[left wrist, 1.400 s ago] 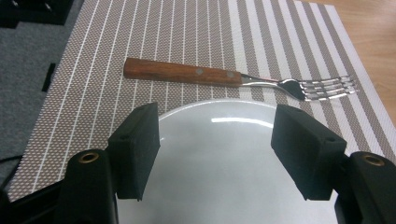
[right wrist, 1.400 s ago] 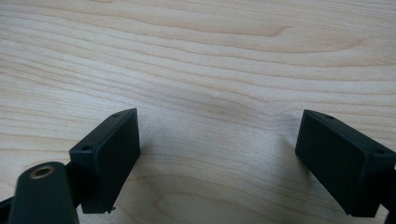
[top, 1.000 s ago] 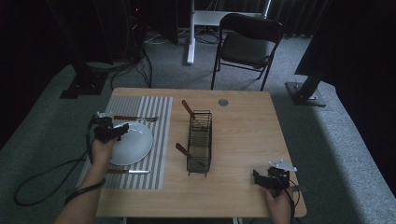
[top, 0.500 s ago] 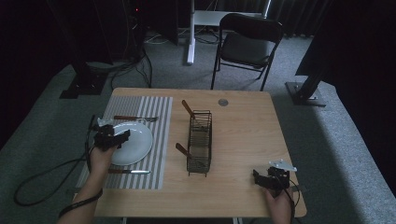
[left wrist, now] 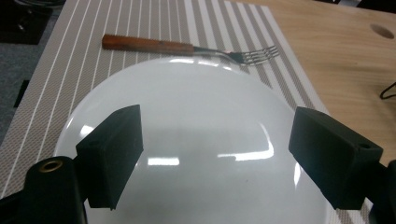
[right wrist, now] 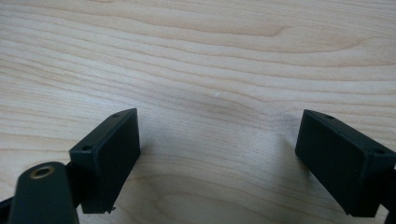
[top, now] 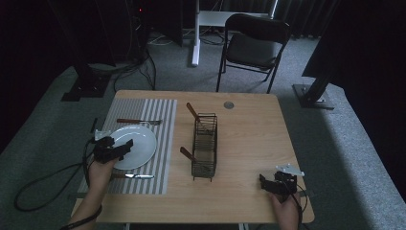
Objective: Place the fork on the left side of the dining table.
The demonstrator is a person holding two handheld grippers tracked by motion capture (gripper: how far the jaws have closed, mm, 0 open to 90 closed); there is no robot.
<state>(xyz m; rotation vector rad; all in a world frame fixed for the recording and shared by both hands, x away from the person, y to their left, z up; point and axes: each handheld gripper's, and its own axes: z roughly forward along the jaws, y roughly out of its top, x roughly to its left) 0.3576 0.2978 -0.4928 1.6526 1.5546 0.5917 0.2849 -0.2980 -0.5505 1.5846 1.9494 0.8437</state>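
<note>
A white plate (top: 140, 143) (left wrist: 201, 93) lies on a striped placemat (top: 160, 115) at the table's left. A wooden-handled fork (top: 138, 121) (left wrist: 187, 47) lies behind the plate and a knife (top: 135, 176) in front of it. My left gripper (top: 126, 145) (left wrist: 215, 140) hovers over the plate's left rim. Its jaws have just been opening and stand apart over the plate, gripping nothing. My right gripper (top: 265, 181) (right wrist: 217, 149) rests open near the table's front right corner, with bare wood between its jaws.
A black wire basket (top: 205, 143) stands mid-table with wooden-handled utensils poking out of it. A round cable hole (top: 229, 104) sits near the table's back edge. A black chair (top: 256, 43) stands behind the table. Bare wood (top: 253, 139) spreads right of the basket.
My left gripper has slid along the plate's left side toward the table's front edge. The right gripper has stayed in place.
</note>
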